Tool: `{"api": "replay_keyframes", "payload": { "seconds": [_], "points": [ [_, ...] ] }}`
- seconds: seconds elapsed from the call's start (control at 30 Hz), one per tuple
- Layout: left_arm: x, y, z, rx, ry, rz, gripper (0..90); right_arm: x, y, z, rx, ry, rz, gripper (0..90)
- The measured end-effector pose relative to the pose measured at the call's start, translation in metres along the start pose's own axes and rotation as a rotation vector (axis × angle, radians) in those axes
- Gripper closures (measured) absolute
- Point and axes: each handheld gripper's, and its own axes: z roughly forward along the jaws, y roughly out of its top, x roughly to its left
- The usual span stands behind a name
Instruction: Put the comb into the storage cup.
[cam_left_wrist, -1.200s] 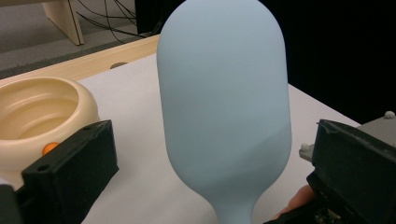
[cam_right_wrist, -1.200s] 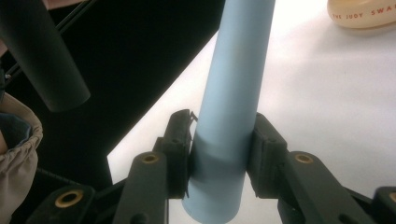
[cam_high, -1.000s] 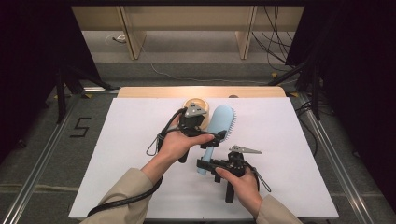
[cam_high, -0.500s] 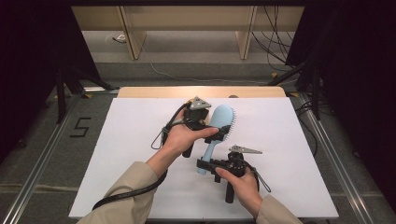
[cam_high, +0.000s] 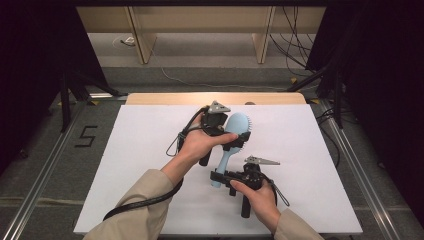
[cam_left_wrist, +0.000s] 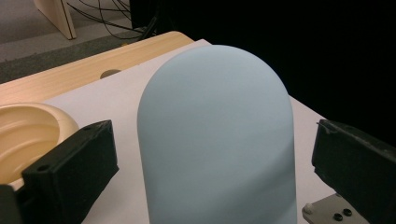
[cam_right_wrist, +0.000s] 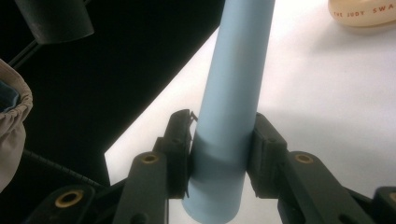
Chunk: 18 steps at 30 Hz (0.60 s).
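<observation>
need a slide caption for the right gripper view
Right hand-held gripper clamps the handle end of a light blue hairbrush over the white table.

The pale blue hairbrush (cam_left_wrist: 217, 140) is showing a smooth, matt plastic skin with no gloss, and its round handle (cam_right_wrist: 233, 107) is looking the same where the right gripper (cam_right_wrist: 223, 154) is pressing hard black matt plastic pads with brass-coloured rivets against it. The left gripper (cam_left_wrist: 210, 163) is presenting blocky black plastic jaws, dull and faintly grainy, while the cream bowl (cam_left_wrist: 28, 135) beside it is glinting softly like glazed or polished plastic. The table (cam_high: 135, 145) is wearing a flat white paper-like sheet over a light wooden edge.
</observation>
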Motion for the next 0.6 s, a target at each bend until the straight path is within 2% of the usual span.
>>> {"api": "replay_keyframes", "payload": {
  "seconds": [0.6],
  "points": [
    [-0.004, 0.011, 0.009, 0.009, 0.01, 0.008, 0.0, 0.001, 0.0, 0.0, -0.002, 0.0, -0.002, 65.0]
  ]
}}
